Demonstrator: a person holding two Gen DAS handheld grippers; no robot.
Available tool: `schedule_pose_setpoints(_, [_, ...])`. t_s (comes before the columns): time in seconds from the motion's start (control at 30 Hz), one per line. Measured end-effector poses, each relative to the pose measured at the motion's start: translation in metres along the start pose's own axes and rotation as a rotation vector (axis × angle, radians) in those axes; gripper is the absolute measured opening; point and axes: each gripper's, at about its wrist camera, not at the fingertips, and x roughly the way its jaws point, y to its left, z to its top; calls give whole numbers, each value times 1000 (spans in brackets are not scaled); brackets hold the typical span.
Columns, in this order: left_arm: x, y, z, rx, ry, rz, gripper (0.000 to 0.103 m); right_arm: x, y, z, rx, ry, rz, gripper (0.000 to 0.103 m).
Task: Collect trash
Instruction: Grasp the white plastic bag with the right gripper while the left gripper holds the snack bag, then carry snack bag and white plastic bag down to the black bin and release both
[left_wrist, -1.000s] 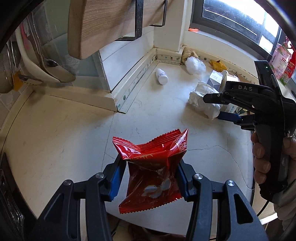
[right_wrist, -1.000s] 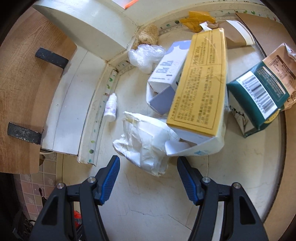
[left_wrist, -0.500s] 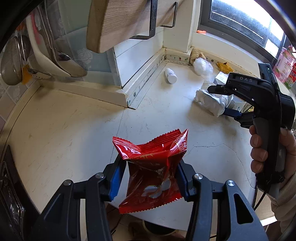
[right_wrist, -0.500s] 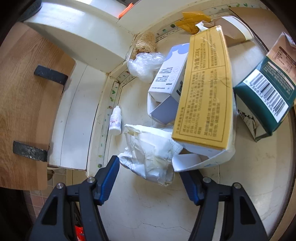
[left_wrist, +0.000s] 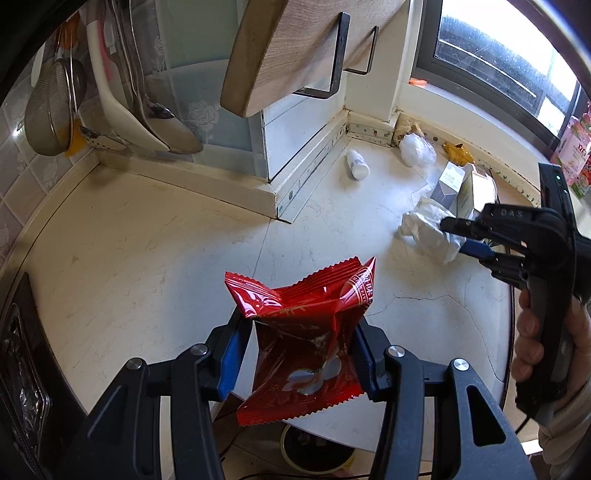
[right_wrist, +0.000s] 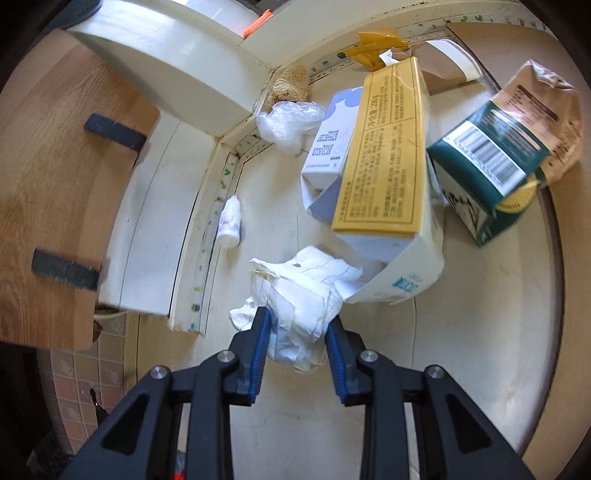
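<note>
Sitting right between the right gripper's (right_wrist: 297, 334) fingers (right_wrist: 258, 343), the crumpled white paper (right_wrist: 299, 295) lay on the table (right_wrist: 480, 332); the fingers had just been closing and pinched it. The left gripper (left_wrist: 297, 354) pinched a red wrapper (left_wrist: 306, 332), farther off.

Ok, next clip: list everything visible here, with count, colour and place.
Crinkled foil snack wrapper: one, red, in left gripper.
Crumpled paper wad: one, white, countertop, between right gripper's pads.
Small plastic bottle: one, white, lying by the wall trim.
Clear plastic bag: one, corner.
Cardboard cartons: yellow-panelled, blue-white, teal, clustered beyond the wad.
Small foil sachet: one, yellow, under window.
Wooden cutting board: one, racked overhead.
Hanging utensils: several, left wall.
Stone countertop: cream.
Left gripper: black, blue pads.
Right gripper: same, jaws just closing.
</note>
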Motion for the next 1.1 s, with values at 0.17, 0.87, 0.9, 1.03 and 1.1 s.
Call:
schedule_pose_setpoints(0.17, [-14, 3, -13, 15, -12, -38, 49, -27, 7, -29, -24, 0, 15, 29])
schedule_pose_setpoints(0.87, [-70, 66, -156, 154, 41, -215, 49, -121, 68, -287, -217, -64, -93, 29])
schedule_pose_setpoints(0.9, [-66, 65, -164, 162, 55, -225, 49, -119, 67, -299, -230, -57, -109, 29])
schedule_pose_setpoints(1.03, [-45, 55, -197, 205, 118, -259, 49, -104, 49, -338, -238, 12, -160, 29])
schedule_pose_setpoints(1.1, [-32, 48, -211, 223, 155, -267, 49, -94, 30, -350, -213, 47, -193, 29])
